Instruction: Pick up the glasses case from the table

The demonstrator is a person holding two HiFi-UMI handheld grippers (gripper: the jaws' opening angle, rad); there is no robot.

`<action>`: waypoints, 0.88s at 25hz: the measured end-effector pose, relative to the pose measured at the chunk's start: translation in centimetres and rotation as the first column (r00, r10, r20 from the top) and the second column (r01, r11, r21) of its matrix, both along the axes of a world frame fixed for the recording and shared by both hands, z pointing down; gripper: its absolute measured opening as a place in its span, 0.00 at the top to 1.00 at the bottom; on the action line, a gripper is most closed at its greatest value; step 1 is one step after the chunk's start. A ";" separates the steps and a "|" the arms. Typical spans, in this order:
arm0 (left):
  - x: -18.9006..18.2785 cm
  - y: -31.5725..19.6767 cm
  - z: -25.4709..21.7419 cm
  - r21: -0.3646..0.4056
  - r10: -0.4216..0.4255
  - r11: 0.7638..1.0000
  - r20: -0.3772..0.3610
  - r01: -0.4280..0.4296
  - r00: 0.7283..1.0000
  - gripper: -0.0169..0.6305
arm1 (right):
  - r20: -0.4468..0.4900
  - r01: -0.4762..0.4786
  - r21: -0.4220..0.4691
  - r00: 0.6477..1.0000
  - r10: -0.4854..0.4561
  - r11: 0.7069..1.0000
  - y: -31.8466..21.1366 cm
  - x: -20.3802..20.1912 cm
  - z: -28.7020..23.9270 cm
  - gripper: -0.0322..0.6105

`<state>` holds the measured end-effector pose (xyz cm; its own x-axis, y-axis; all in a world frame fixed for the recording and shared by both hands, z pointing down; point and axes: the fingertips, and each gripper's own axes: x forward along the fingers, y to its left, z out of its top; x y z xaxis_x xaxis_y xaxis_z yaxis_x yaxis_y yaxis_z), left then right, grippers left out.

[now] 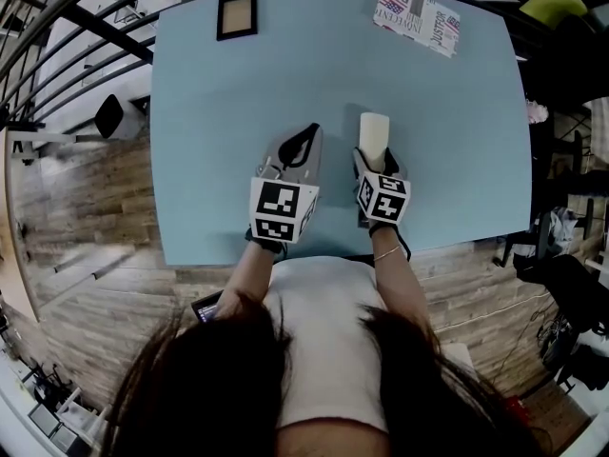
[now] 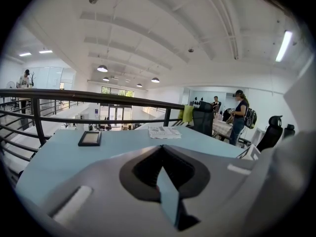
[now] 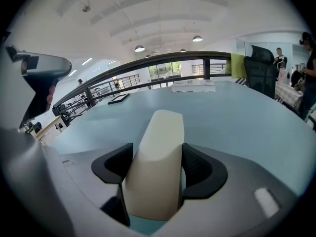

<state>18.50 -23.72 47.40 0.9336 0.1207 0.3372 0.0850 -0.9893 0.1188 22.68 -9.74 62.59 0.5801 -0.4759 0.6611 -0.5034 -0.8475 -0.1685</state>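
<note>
Blue table (image 1: 238,112), wood floor (image 1: 86,208), black railing (image 2: 98,96)

The head view looks steeply down from above the person onto the table (image 1: 457,141), with the far edge at 12 o'clock. Each gripper view sits low over the table and faces that far edge. The left looks along the left gripper (image 2: 161,149), and the right sits close behind the glasses case (image 3: 157,157). All three share the picture frame (image 1: 237,16) and newspaper (image 1: 416,15).
</note>
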 end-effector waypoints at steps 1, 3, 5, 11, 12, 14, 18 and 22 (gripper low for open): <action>0.0 0.0 0.0 0.002 -0.002 1.000 -0.001 0.002 1.000 0.89 | -0.006 0.000 0.004 1.000 0.000 1.000 0.0 0.1 -0.2 0.46; -0.1 -0.1 -0.1 0.004 -0.007 1.000 0.001 0.007 1.000 0.89 | -0.020 0.001 0.013 1.000 0.000 1.000 -0.1 0.4 -0.8 0.46; -0.2 0.0 -0.4 0.001 -0.013 1.000 -0.005 0.013 1.000 0.89 | -0.034 0.004 0.024 0.999 -0.003 1.000 -0.2 0.7 -1.3 0.46; -0.3 -0.3 -1.1 0.017 -0.036 0.999 -0.020 0.037 0.999 0.89 | -0.074 0.023 0.056 0.997 -0.019 0.998 -0.8 1.6 -3.1 0.46; -0.4 -0.3 -1.2 0.019 -0.040 0.999 -0.022 0.040 0.999 0.89 | -0.081 0.027 0.062 0.996 -0.022 0.998 -0.9 1.7 -3.4 0.46; -0.6 -0.5 -1.5 0.022 -0.048 0.999 -0.028 0.048 0.998 0.89 | -0.094 0.034 0.073 0.995 -0.027 0.997 -1.2 1.8 -4.1 0.46; -0.9 -0.8 -2.1 0.024 -0.066 0.998 -0.035 0.066 0.997 0.89 | -0.126 0.052 0.098 0.991 -0.039 0.994 -1.7 2.1 -5.7 0.46; -1.3 -0.9 -2.6 0.030 -0.078 0.996 -0.043 0.079 0.996 0.89 | -0.161 0.072 0.127 0.986 -0.051 0.989 -2.2 2.3 -7.6 0.46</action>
